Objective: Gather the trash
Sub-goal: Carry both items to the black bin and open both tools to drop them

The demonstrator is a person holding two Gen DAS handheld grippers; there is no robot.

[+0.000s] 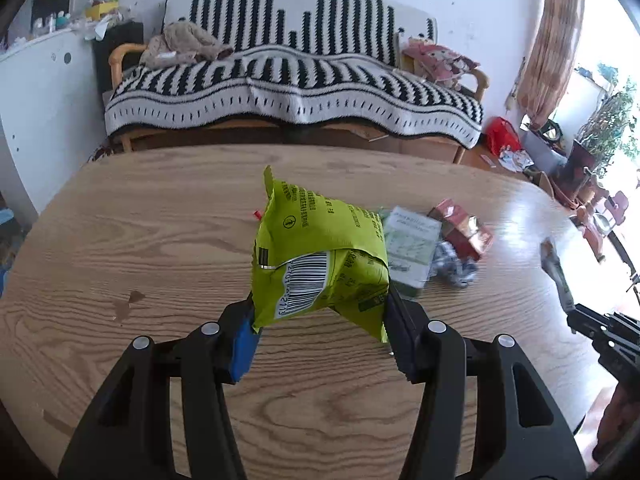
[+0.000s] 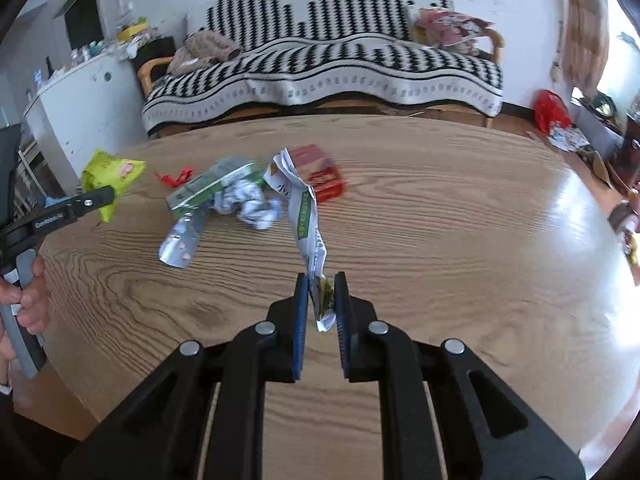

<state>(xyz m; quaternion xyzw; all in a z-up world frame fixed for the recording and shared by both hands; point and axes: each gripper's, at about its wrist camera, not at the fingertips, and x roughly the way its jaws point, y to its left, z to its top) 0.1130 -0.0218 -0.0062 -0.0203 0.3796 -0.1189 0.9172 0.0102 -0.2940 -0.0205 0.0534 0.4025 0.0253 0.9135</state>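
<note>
Black two-finger left gripper (image 1: 320,312) with blue pads is clamped on a crumpled lime-green foil snack bag (image 1: 316,256) with a white barcode panel, lifted clear of the oval wood-grain table (image 1: 160,220). Its mouth is folded over, so any contents cannot be told. Right gripper (image 2: 322,304) is pinched tight on the lower end of a long twisted white-and-green paper wrapper (image 2: 306,216), which stretches up toward the pile. On the table remain a flat green-and-white cardboard box (image 2: 212,188), a red carton (image 2: 320,174) lying on its side, a crumpled white-and-blue paper ball (image 2: 250,202) touching the box, a silver blister strip (image 2: 182,240) holding a few pink pills, and a red scrap (image 2: 176,178) – apart from the rest.
</note>
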